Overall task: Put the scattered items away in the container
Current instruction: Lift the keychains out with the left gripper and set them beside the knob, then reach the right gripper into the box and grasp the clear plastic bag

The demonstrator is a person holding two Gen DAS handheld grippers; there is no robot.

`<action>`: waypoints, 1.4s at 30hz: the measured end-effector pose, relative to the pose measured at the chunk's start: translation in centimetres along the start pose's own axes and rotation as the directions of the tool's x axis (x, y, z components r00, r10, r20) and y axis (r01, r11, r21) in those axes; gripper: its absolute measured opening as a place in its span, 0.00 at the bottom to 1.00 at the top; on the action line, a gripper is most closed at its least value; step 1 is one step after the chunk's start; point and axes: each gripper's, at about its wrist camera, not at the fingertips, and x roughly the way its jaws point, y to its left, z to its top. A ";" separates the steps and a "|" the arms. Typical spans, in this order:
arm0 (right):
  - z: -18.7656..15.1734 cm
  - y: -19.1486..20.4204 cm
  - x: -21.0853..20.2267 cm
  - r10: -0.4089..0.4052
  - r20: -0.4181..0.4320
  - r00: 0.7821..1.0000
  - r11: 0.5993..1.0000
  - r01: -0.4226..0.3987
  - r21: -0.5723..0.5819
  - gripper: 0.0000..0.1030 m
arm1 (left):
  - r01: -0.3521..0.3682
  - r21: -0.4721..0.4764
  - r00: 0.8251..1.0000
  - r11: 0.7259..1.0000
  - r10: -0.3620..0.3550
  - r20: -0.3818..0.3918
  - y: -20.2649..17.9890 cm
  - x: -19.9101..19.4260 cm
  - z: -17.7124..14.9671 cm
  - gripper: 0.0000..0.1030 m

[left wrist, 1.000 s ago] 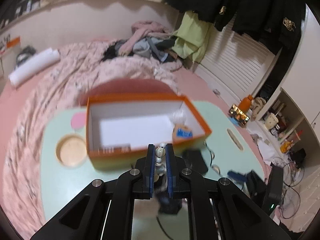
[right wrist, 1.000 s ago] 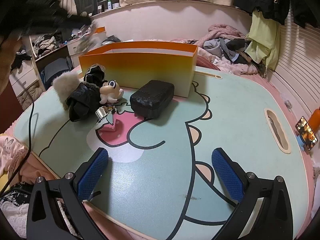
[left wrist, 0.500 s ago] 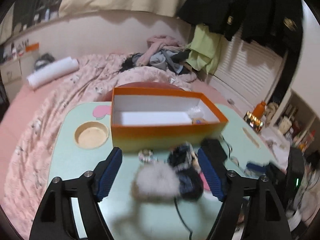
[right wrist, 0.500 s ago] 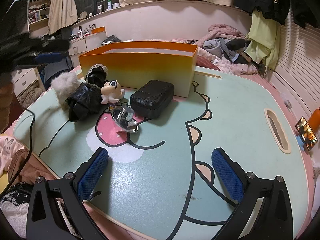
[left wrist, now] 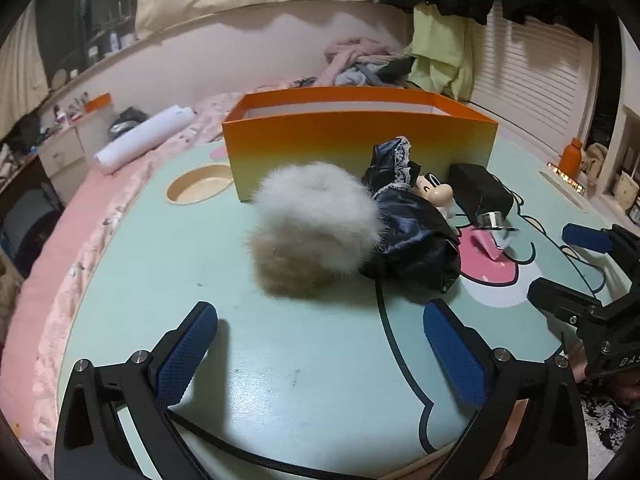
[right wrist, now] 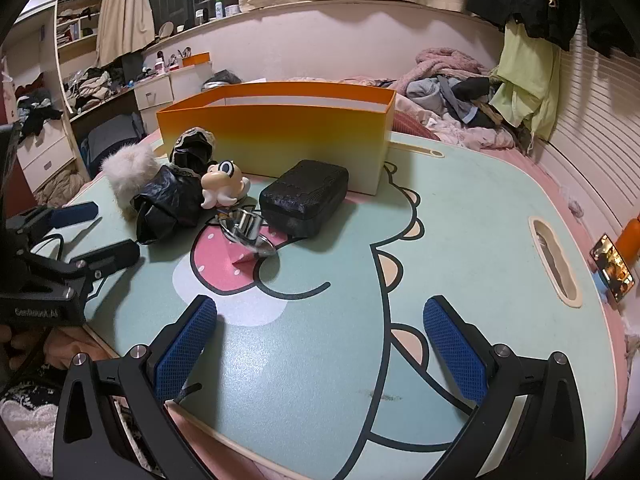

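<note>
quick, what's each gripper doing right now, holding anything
Left gripper: open, holding nothing, facing the fluffy pom-pom.
Right gripper: open, holding nothing, above the table.

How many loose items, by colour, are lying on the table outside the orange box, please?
Black: 2, the case and the shiny garment.
White or cream: 2, the fluffy ball and the toy figure.
Silver: 1, the metal piece.
Total: 5.
</note>
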 end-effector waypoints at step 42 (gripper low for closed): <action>18.1 1.7 15.9 -0.438 -0.349 0.828 0.885 0.331 -0.326 0.12 | 0.014 0.003 0.999 1.000 -0.014 0.039 0.2 -0.2 -0.3 1.00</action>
